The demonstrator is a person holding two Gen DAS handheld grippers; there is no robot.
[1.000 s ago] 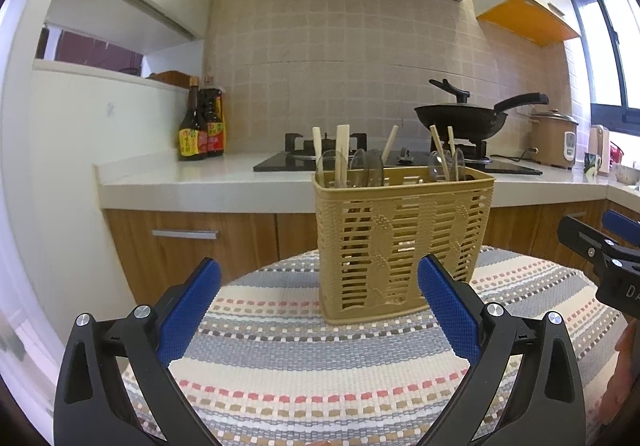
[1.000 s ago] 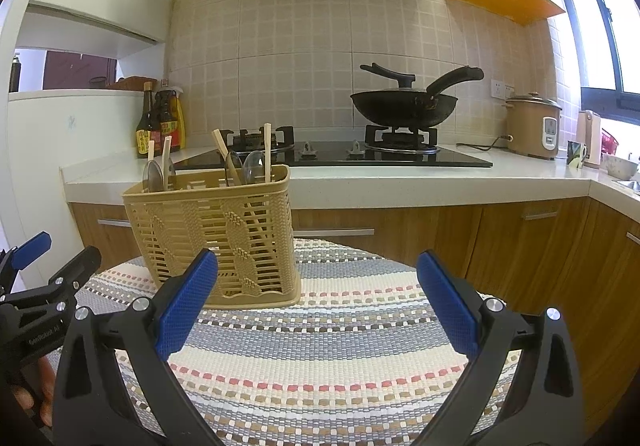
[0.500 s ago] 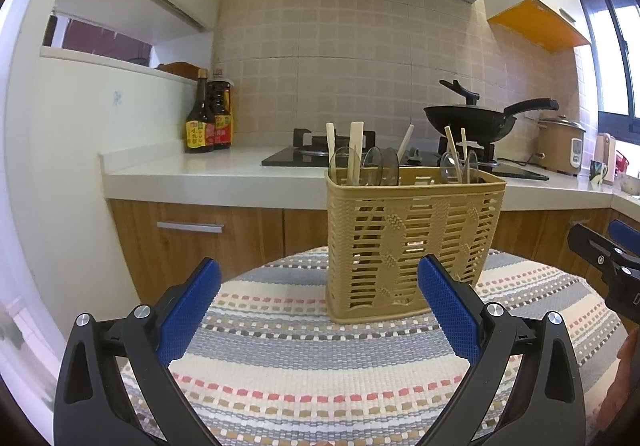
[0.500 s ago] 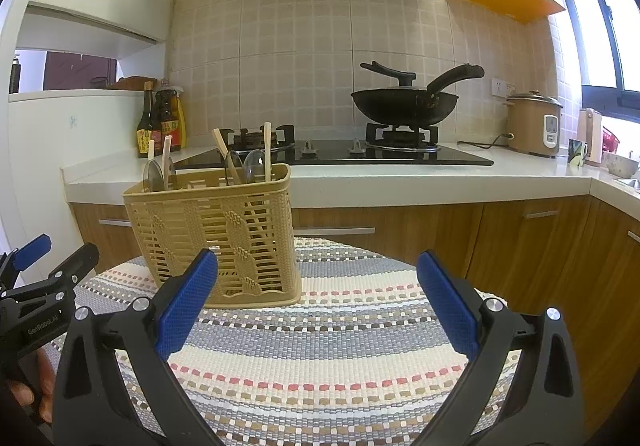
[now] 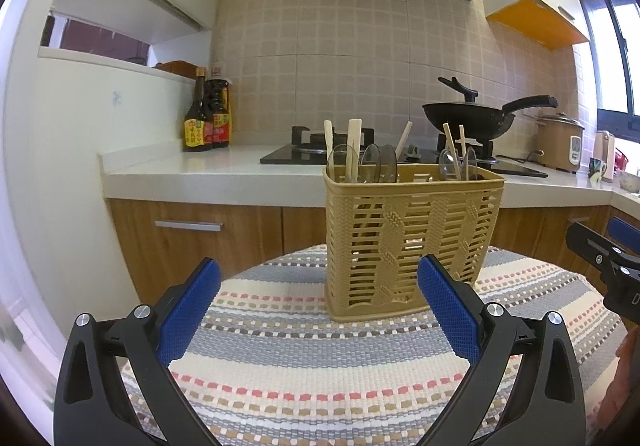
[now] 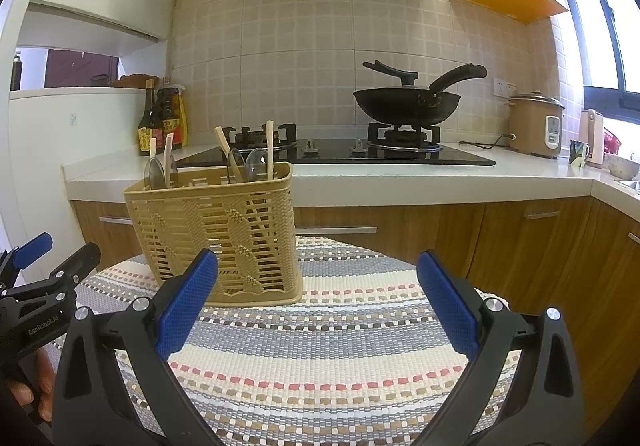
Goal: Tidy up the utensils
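A tan slatted basket (image 5: pixel 412 238) stands upright on the striped mat (image 5: pixel 320 366) that covers the round desk (image 6: pixel 532 322), toward the far edge. Spoons (image 5: pixel 378 163) and chopsticks (image 5: pixel 353 149) stand in its compartments, handles and bowls poking above the rim. The left gripper (image 5: pixel 318 308) hovers over the near part of the mat with its jaws spread wide and nothing between them, the basket just ahead. The right gripper (image 6: pixel 316 298) is likewise released and empty, with the basket ahead to its left. Behind, a wok (image 6: pixel 406 105) sits on the stove (image 6: pixel 360 153).
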